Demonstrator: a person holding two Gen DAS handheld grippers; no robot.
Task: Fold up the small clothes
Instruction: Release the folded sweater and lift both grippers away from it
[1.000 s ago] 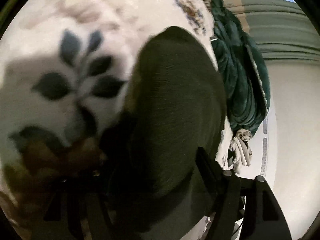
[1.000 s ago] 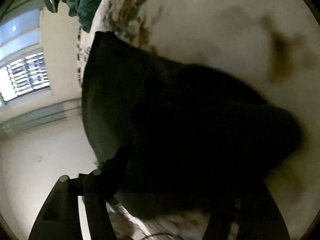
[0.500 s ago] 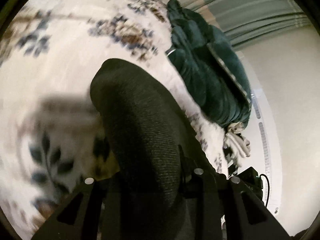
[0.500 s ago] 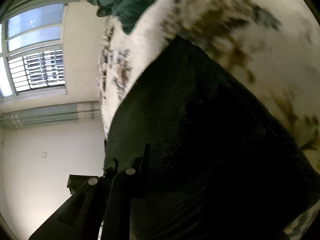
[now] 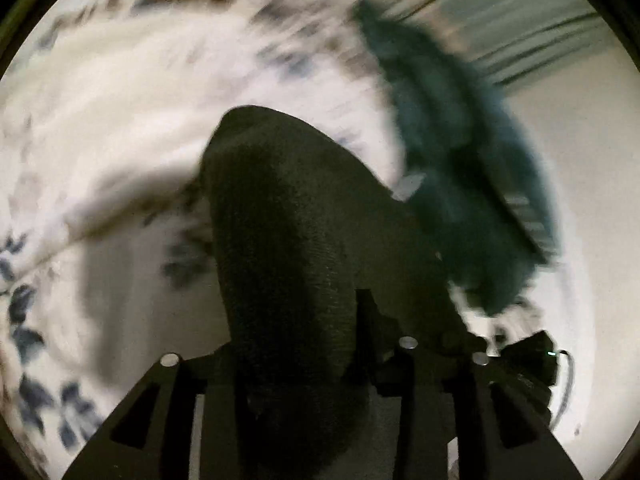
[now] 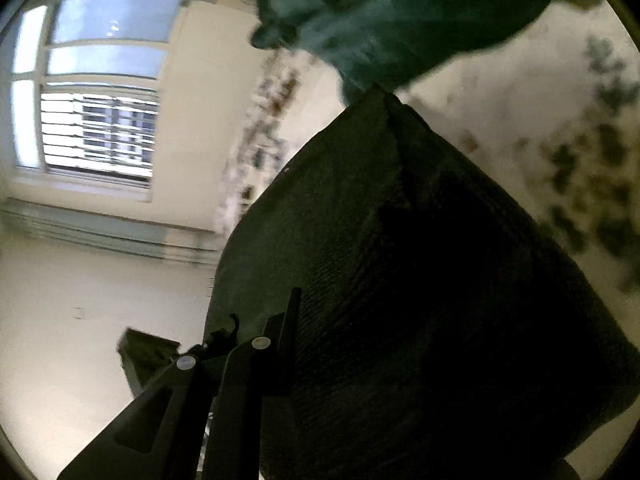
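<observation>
The left tool (image 5: pixel 304 364) was closed on the dark knit garment (image 5: pixel 288 240), its two fingers pinching the fabric low in the left wrist view. The right tool (image 6: pixel 320 344) also gripped the dark knit garment (image 6: pixel 420 280); only its left finger (image 6: pixel 240 360) showed, at 7 o'clock, the other being hidden behind the cloth. The garment extended from both tools toward 12 o'clock, over the floral bedspread (image 5: pixel 120 120). A teal blanket (image 5: pixel 460 160) lay at 2 o'clock beside the garment. A window (image 6: pixel 92 92) occupied 10 o'clock in the right wrist view.
</observation>
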